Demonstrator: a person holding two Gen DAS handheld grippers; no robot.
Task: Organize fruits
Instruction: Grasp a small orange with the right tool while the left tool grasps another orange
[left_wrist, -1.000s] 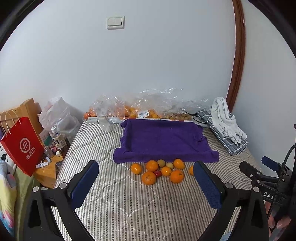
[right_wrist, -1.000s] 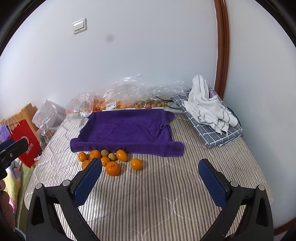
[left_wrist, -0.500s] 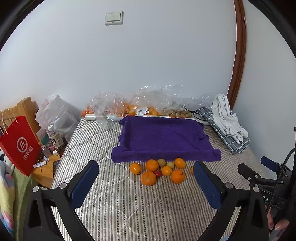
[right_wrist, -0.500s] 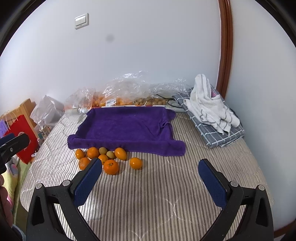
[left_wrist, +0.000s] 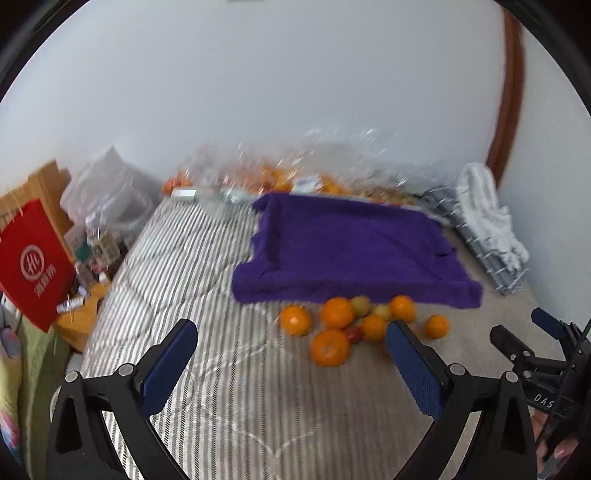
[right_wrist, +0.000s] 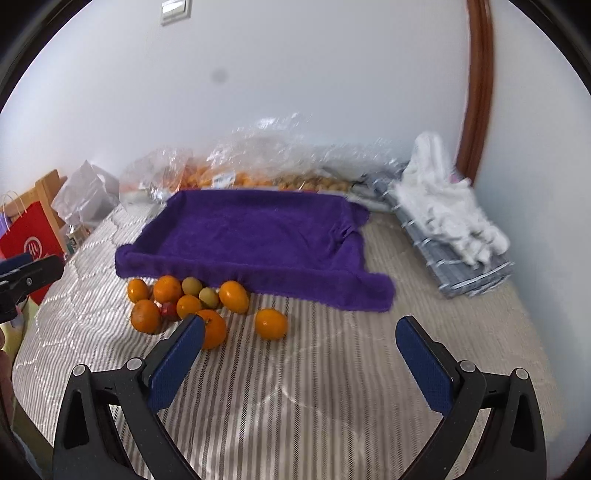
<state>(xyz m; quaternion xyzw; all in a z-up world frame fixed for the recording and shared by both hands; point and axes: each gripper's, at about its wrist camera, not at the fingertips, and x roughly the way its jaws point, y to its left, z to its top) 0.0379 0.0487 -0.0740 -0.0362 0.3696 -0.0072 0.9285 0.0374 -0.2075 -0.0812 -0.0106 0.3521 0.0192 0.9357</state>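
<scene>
Only in right view, light switch, wide-spread right gripper

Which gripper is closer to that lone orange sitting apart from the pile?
Probably the right. The right gripper hangs open just short of the lone orange, which lies nearly between its fingers. The left gripper is open too, with that orange off beyond its right finger.

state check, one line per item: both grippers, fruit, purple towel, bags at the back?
left gripper: open, empty, above the bed.
right gripper: open, empty, above the bed.
fruit pile: loose on the striped bed cover, at the towel's near edge.
lone orange: apart from the pile.
purple towel: spread out with raised edges, nothing on it.
plastic bags: by the wall, holding fruit.
</scene>
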